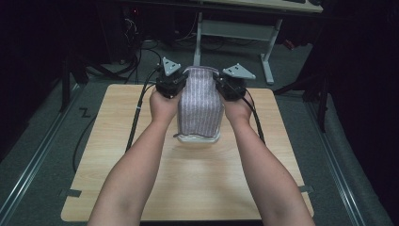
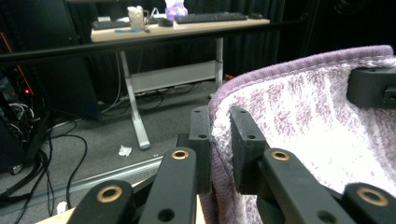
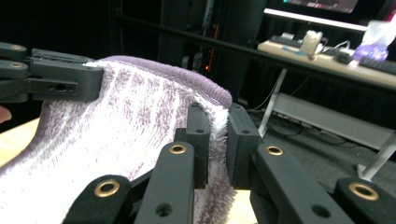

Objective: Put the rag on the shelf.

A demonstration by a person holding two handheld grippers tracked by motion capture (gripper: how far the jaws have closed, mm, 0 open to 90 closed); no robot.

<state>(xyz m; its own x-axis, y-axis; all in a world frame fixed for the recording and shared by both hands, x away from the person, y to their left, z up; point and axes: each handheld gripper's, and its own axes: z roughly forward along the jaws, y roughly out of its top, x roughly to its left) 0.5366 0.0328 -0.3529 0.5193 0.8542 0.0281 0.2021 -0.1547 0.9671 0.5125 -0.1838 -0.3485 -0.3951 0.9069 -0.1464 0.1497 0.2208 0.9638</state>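
Observation:
A purple and white striped towel (image 1: pixel 199 101) hangs between both grippers above the far half of the wooden table (image 1: pixel 117 155), its lower end resting on the tabletop. My left gripper (image 1: pixel 175 77) is shut on the towel's upper left corner (image 2: pixel 219 140). My right gripper (image 1: pixel 225 81) is shut on the upper right corner (image 3: pixel 215 130). In the left gripper view my left gripper (image 2: pixel 219 123) clamps the hemmed edge, and the right gripper's jaw shows at the far right. In the right gripper view my right gripper (image 3: pixel 217 121) pinches the fluffy edge, with the left gripper at the upper left.
Black cables (image 1: pixel 136 113) trail from the grippers across the table and off its far left side. A desk with a white frame (image 1: pixel 235 33) stands beyond the table. Grey carpet (image 1: pixel 42 136) surrounds the table, and the near half of the tabletop is bare.

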